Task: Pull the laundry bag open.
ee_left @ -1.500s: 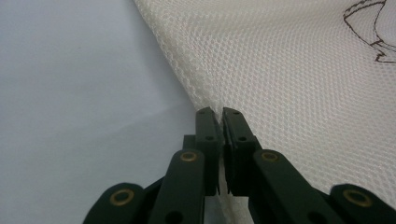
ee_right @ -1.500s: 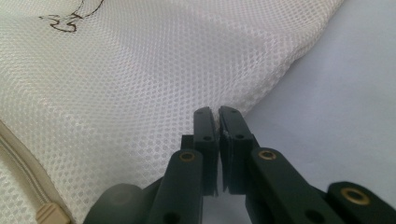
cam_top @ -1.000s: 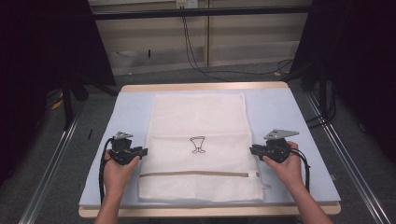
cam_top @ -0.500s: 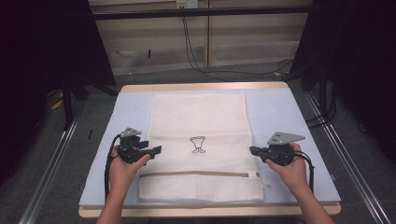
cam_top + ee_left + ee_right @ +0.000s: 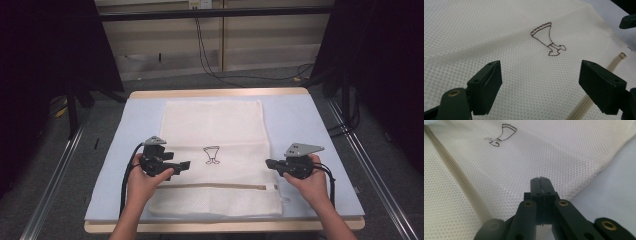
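Both tongs have edged inward since earlier: left tongs (image 5: 184, 164), jaws apart, hover over the mesh laundry bag (image 5: 215, 125) on the desk (image 5: 310, 125); right tongs (image 5: 270, 163), jaws together, at its edge. Light, limp mesh; pinching beside the zipper (image 5: 220, 186) seems best.

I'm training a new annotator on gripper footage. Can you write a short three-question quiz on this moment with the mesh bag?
1. True or false: the left gripper has its jaws closed.
2. Which gripper has its jaws pressed together at the edge of the mesh laundry bag? A) left B) right C) both
3. Fill in: the beige zipper runs across the bag on the side of the embroidered logo that is ____ the person.

Key: 1. False; they stand wide apart over the mesh. 2. B; the right gripper is shut, with no cloth seen between its jaws. 3. Nearer.
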A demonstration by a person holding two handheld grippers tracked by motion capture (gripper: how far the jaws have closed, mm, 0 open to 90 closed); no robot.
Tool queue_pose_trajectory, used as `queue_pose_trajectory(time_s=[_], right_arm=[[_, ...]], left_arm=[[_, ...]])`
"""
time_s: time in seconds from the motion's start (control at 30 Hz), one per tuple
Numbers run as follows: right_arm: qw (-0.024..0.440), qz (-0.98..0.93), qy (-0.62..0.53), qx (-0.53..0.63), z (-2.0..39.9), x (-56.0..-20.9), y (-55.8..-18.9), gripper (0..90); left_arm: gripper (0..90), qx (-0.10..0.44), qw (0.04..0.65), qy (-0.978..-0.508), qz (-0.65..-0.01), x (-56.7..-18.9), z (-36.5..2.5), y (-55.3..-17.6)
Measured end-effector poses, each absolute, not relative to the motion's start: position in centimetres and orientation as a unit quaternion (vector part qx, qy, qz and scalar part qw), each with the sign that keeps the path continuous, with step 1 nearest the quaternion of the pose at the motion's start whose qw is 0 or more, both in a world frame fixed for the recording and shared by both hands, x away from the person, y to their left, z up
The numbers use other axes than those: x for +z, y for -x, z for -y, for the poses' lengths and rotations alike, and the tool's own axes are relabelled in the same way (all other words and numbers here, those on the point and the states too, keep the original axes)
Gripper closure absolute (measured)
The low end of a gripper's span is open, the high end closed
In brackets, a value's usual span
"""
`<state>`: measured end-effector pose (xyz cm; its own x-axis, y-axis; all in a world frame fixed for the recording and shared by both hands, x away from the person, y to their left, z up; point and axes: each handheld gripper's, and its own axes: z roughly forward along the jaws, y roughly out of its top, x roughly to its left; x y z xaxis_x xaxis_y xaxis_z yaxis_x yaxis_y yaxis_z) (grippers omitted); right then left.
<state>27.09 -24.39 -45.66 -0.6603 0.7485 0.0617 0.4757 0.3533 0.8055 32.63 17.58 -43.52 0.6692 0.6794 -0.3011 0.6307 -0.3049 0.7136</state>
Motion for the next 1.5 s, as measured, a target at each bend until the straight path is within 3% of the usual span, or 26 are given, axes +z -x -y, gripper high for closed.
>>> queue_pose_trajectory(time_s=[0.87,1.13,1.23,1.5], right_arm=[[0.153,-0.827,-0.357,0.406,24.7,-45.4,-25.2,90.0],[0.144,-0.832,-0.346,0.409,25.4,-45.9,-23.6,90.0],[0.146,-0.831,-0.346,0.412,25.3,-46.0,-23.4,90.0],[0.142,-0.826,-0.347,0.421,25.4,-45.9,-23.0,90.0]], left_arm=[[15.0,-0.028,0.429,-0.825,-0.368,-43.2,-12.8,-31.4],[21.9,-0.029,0.433,-0.833,-0.344,-43.0,-11.2,-31.0],[28.5,-0.053,0.424,-0.835,-0.346,-42.9,-10.7,-30.9],[39.9,-0.056,0.455,-0.821,-0.340,-42.6,-8.8,-29.8]])
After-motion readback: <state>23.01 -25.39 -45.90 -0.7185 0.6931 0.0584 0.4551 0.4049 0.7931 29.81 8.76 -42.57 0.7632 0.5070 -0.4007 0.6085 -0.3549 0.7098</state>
